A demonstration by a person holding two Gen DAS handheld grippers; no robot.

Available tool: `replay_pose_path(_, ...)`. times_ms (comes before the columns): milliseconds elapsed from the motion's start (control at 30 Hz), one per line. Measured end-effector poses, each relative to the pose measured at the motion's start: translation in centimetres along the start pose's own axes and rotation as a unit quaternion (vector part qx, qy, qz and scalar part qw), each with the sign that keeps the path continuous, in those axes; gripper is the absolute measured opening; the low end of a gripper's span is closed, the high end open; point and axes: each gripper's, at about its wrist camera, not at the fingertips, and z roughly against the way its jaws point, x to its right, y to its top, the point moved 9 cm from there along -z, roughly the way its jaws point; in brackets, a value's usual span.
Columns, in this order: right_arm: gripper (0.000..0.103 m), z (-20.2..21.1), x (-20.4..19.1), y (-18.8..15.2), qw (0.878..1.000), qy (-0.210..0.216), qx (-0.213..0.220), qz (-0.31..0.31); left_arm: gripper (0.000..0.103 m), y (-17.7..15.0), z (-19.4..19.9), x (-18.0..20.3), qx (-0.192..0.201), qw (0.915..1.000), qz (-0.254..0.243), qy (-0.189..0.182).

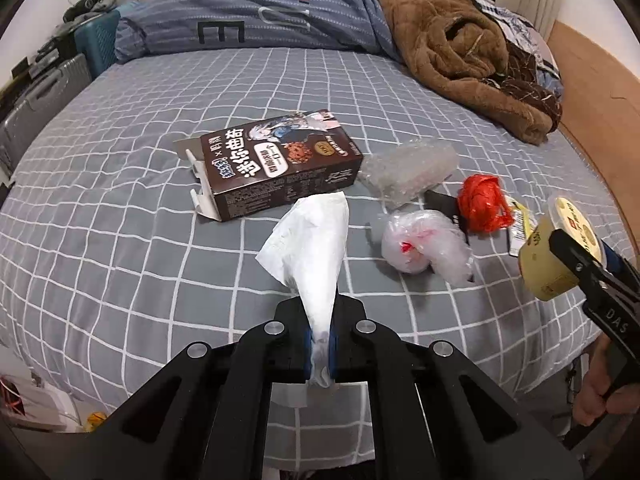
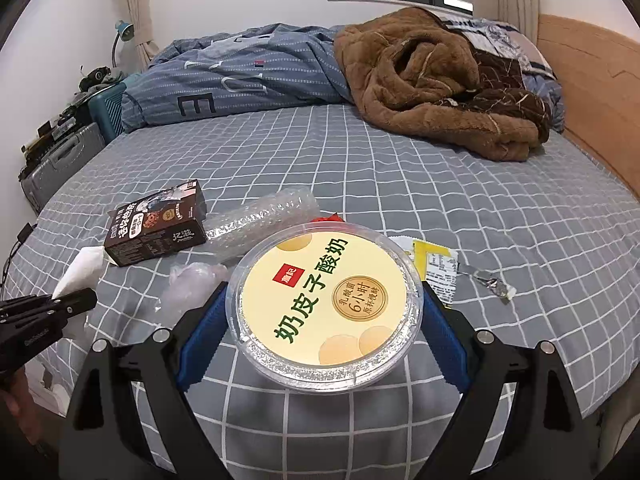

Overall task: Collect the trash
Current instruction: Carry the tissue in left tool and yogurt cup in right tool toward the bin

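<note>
Left tongs (image 1: pixel 320 344) pinch a soft, light tissue (image 1: pixel 308 236) at its twisted end. Right tongs (image 2: pixel 320 320), spread wide, clasp the stiff yogurt cup (image 2: pixel 326 308) by its sides above the bed (image 2: pixel 400 184); squeezing may crack it.

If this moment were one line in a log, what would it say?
left gripper: shut on white tissue | right gripper: shut on round yellow-lidded yogurt cup | brown cookie box: on bed

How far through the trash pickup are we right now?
No bin shows, so nothing looks binned yet. In hand: left gripper shut on the white tissue, right gripper clamping the yogurt cup. Left on the bed: brown cookie box, bubble wrap, red plastic bag, clear plastic bag, yellow wrapper.
</note>
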Motion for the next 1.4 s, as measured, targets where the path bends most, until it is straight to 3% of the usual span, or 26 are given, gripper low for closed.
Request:
replay_pose_path(700,0.086,5.2,-0.5,-0.7,1.0,0.011,0.022,-0.002,0.005,-2.5,4.2,2.6,0.02,0.9996,-0.008,-0.019)
replay_pose_path(1400,0.086,8.4,-1.6,-3.6,1.0,0.022,0.017,0.002,0.005,-7.3,6.7,1.8,0.013,0.9997,-0.007,-0.018)
